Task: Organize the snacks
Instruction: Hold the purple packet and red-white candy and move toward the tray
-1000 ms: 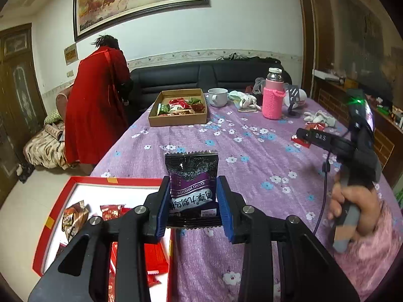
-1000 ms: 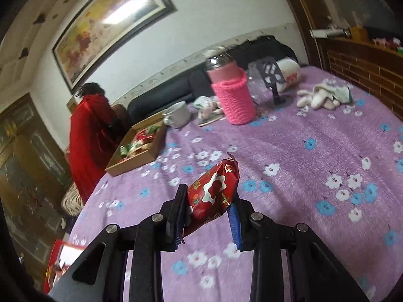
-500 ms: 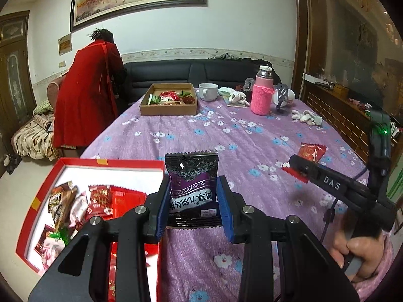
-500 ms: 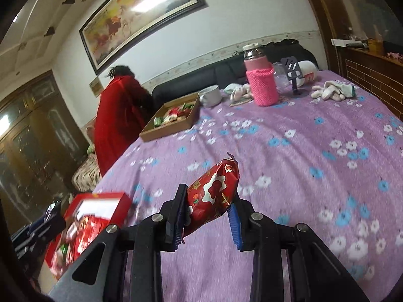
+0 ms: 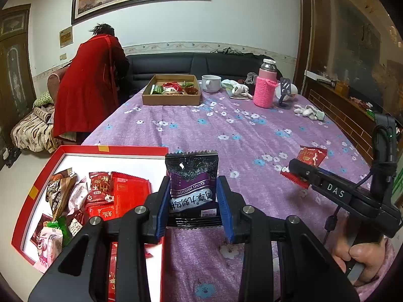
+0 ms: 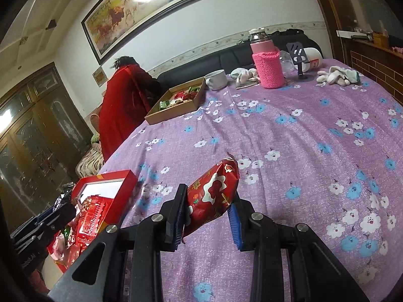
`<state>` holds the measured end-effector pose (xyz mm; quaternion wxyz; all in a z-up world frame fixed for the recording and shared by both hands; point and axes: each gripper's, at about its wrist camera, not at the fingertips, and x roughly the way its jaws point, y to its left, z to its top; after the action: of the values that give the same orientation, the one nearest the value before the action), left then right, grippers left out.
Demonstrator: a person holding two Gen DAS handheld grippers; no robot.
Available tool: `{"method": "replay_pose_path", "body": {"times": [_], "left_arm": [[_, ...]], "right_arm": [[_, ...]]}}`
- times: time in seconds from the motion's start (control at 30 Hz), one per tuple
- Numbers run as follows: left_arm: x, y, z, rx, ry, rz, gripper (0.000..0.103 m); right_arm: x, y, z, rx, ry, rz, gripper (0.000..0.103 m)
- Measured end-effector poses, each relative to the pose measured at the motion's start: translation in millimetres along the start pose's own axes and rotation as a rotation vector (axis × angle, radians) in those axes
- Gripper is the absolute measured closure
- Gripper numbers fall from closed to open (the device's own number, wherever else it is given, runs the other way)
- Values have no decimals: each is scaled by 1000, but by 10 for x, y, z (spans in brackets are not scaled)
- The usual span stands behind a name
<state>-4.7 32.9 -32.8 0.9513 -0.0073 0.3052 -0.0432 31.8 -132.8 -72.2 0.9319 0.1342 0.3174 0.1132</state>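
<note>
Since a second ago the right gripper (image 6: 207, 207) has swung across the purple flowered tabletop (image 5: 252, 130) toward the red box, which has now come into its view at lower left; the left gripper (image 5: 193, 202) has drifted closer over the box's right wall.

The left jaws are narrowly parted and pinched on a dark purple-and-black foil snack packet (image 5: 192, 183), held upright by its lower half, hanging above the right edge of the shallow red cardboard box with a white floor (image 5: 100, 148). The right jaws are nearly closed on a plump red snack packet with white flower print (image 6: 214, 196), tilted up to the right, above bare cloth just right of the box.

Inside the box, mixed red and brown wrapped snacks (image 5: 83, 198) crowd the near left part; the far white floor is open. The box overhangs the tabletop's left edge.

Between the grippers and the far brown cardboard tray of snacks (image 5: 171, 90) the cloth is bare. Beyond it stand a white mug (image 5: 211, 83) and a bottle in a pink knitted sleeve (image 5: 265, 90). A person in a red coat (image 5: 88, 88) stands past the far left corner.
</note>
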Motion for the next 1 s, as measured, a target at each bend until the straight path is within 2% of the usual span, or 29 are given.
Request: {"method": "replay_pose_path", "body": {"times": [0.53, 1.0], "left_arm": [[16, 105, -49, -18, 9, 11, 70], [59, 332, -91, -64, 15, 30, 70]], "right_arm": [[-26, 136, 0, -18, 0, 32, 72], [30, 465, -58, -75, 16, 79, 72]]}}
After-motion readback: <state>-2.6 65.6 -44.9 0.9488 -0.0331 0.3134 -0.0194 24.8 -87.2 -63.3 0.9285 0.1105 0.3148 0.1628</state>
